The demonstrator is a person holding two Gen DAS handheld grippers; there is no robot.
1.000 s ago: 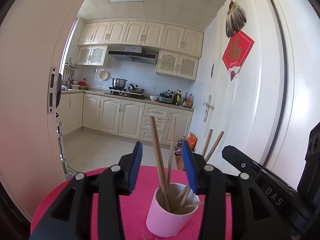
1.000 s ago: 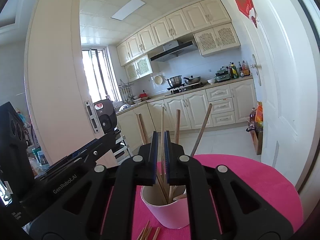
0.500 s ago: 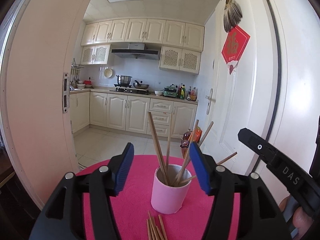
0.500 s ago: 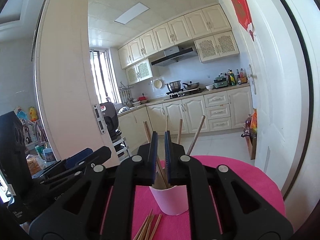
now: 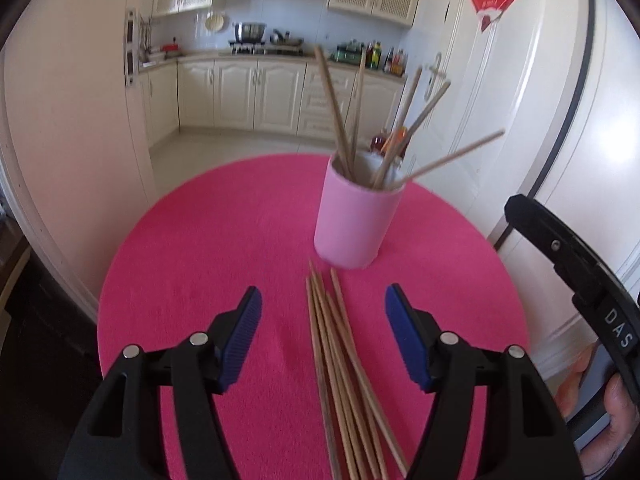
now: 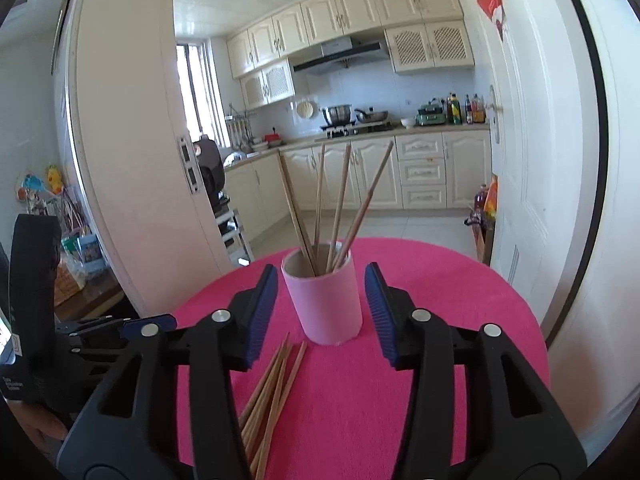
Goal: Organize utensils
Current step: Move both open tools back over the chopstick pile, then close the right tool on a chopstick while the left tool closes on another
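A pink cup [image 5: 354, 222] stands on the round pink table [image 5: 208, 248] and holds several wooden chopsticks [image 5: 348, 128]. It also shows in the right wrist view [image 6: 325, 304]. A bundle of loose chopsticks [image 5: 344, 376] lies flat in front of the cup, also seen in the right wrist view [image 6: 272, 396]. My left gripper [image 5: 322, 336] is open and empty, hovering above the loose bundle. My right gripper [image 6: 320, 312] is open and empty, its jaws standing either side of the cup, short of it. The right gripper's body [image 5: 580, 280] shows at the left view's right edge.
A white door [image 5: 520, 100] stands close behind the table on the right. A doorway frame [image 6: 120, 140] is on the left. Kitchen cabinets [image 6: 360, 176] lie beyond. The table edge [image 6: 532, 320] curves near on all sides.
Both grippers pulled back and up from the cup. The right gripper, shut before, has opened. The left gripper has opened wider and now looks down on the loose chopsticks.
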